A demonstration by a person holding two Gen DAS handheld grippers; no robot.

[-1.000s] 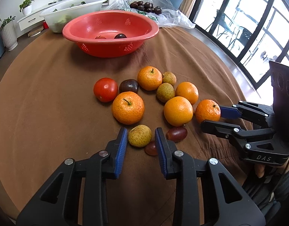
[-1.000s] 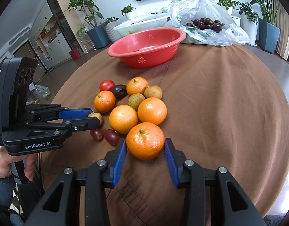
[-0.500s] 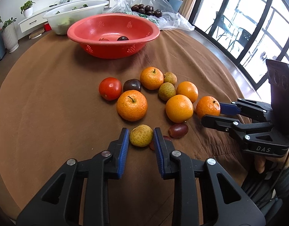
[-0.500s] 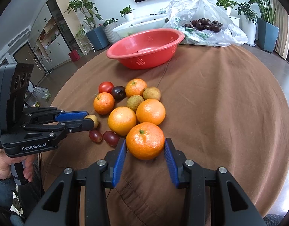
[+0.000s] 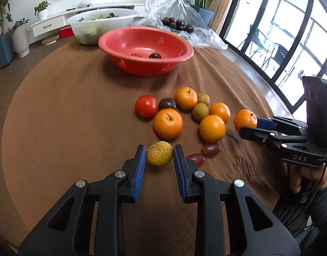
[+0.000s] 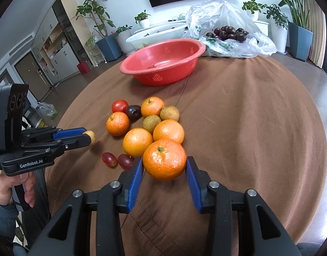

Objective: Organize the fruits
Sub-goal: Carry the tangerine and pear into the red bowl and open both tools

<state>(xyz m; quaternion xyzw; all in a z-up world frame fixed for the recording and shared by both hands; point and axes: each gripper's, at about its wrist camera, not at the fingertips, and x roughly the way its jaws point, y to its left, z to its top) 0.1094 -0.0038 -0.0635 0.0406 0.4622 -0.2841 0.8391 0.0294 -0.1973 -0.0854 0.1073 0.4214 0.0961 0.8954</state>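
Observation:
My left gripper (image 5: 159, 154) is shut on a small yellow-green fruit (image 5: 160, 153) and holds it above the brown cloth; it also shows in the right wrist view (image 6: 91, 137). My right gripper (image 6: 164, 163) is shut on an orange (image 6: 164, 159), raised off the cloth; the orange also shows in the left wrist view (image 5: 245, 120). Several oranges, a tomato (image 5: 146, 106), a dark plum (image 5: 167, 104), two greenish fruits and two red grapes (image 5: 210, 149) lie in a cluster. The red bowl (image 5: 146, 49) stands beyond, holding a dark plum (image 5: 155, 55) and a reddish fruit.
A white basin (image 5: 99, 24) with greens and a plastic bag (image 5: 180, 21) of dark plums stand behind the red bowl. The round table's edge (image 6: 308, 128) curves at the right. Potted plants and cabinets are in the room beyond.
My left gripper closed on the small yellow-green fruit and lifted it away from the grapes. My right gripper lifted the orange slightly. Both views tilted up toward the bowl.

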